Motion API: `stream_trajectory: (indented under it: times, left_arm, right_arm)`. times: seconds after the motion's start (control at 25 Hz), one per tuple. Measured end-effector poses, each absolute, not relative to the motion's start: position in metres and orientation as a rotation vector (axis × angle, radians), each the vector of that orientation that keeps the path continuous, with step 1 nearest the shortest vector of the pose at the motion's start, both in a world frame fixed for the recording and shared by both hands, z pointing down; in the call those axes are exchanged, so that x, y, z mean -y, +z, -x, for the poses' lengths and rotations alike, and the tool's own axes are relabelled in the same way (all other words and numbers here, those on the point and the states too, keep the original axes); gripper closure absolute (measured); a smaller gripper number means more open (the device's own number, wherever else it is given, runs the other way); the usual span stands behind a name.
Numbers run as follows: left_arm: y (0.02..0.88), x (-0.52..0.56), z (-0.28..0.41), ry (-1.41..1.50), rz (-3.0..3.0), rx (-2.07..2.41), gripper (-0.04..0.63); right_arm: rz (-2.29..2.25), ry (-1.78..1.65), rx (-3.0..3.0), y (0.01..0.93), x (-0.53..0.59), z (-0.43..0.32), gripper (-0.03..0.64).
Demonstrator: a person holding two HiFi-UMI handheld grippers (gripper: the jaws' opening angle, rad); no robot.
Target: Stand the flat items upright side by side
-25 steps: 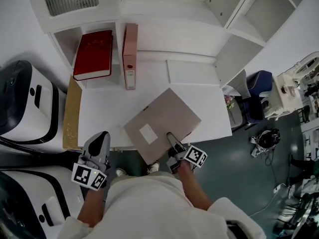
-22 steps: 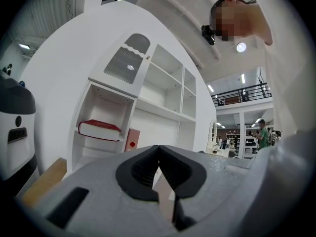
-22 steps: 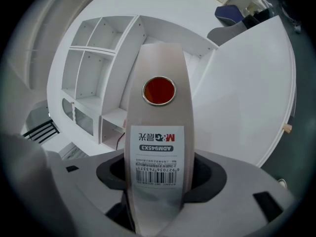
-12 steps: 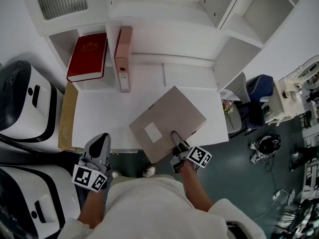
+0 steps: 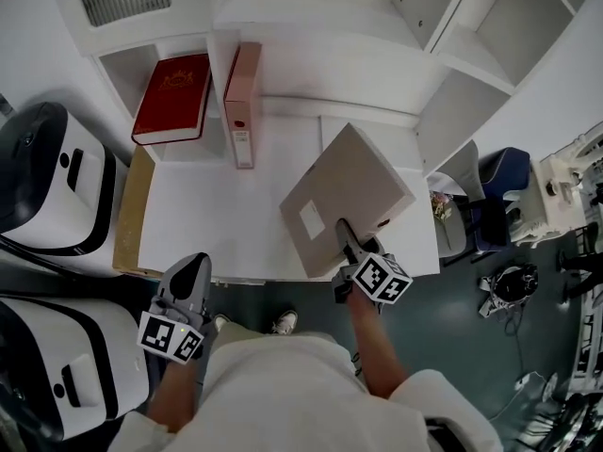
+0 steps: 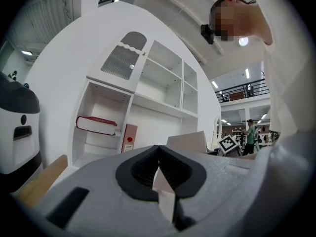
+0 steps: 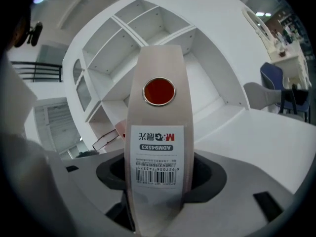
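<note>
Between right gripper (image 5: pixel 347 249) jaws: file box (image 5: pixel 349 191); only its view shows spine label (image 7: pixel 157 154).

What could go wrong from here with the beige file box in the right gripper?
The right gripper clamps the beige file box only at its spine, tilted above the desk, so it may swing or slip. The upright pink folder could topple if the box bumps it. The left gripper is shut, off the desk, steadying nothing.
</note>
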State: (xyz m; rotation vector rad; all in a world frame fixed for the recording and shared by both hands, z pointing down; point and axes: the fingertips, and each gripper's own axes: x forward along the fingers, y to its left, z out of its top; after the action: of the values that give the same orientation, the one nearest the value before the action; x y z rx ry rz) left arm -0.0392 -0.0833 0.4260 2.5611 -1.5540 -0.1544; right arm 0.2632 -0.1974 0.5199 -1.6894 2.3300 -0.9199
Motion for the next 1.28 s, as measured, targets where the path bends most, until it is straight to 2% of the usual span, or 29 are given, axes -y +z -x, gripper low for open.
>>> stream_trajectory:
  times: [0.32,0.92,1.28]
  left_arm:
    - [0.424,0.075,0.06,-0.127,-2.508,1.647,0.58]
    - [0.41,0.056,0.124,-0.103,-2.398,1.829,0.58]
    - [0.414,0.036,0.163,-0.105,-2.302,1.929,0.58]
  right_arm:
    - [1.77,-0.642,-2.563,0.508,0.227,-0.208,0.337]
    - [2.007,-0.389,-2.671,0.521,0.278,-0.137,0.336]
    - [2.033,-0.354,-2.774,0.541,0.314,-0.103,0.334]
